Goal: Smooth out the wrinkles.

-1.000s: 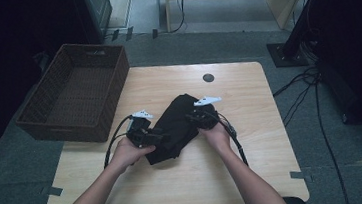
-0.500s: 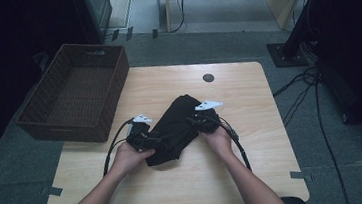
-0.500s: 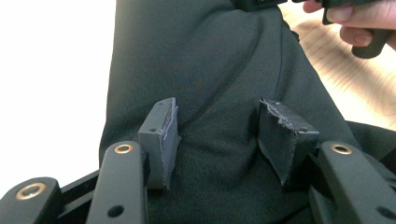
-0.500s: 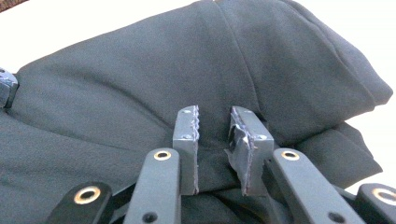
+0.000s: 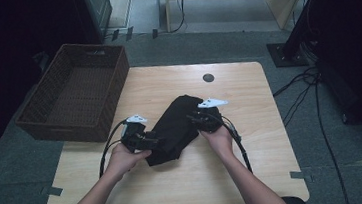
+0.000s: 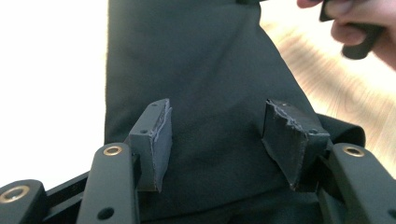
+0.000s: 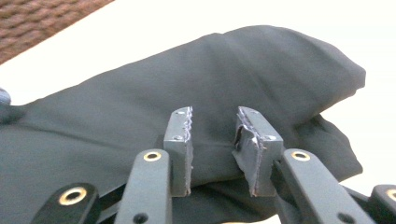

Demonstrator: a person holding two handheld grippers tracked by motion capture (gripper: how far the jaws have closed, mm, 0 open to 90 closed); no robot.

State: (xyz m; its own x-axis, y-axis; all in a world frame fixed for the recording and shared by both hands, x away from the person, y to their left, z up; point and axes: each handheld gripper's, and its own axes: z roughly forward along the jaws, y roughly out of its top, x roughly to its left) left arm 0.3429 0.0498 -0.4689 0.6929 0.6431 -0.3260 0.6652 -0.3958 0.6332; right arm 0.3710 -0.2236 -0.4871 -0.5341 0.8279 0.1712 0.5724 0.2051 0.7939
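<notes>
You're seated in what looks like a lab or recording room: a bare wooden table [image 5: 253, 140] on grey carpet, tape marks [image 5: 299, 174] beside its near corners, cables [image 5: 307, 82] trailing off its right edge, a dark equipment stand base [image 5: 287, 54] beyond its far right corner.

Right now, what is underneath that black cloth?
The black cloth lies on the wooden table, between the left gripper and the right gripper. Anything beneath its folds is covered.

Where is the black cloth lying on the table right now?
In the high view, the black cloth lies folded near the middle of the wooden table, between the left hand-held gripper and the right hand-held gripper, right of the wicker basket.
</notes>
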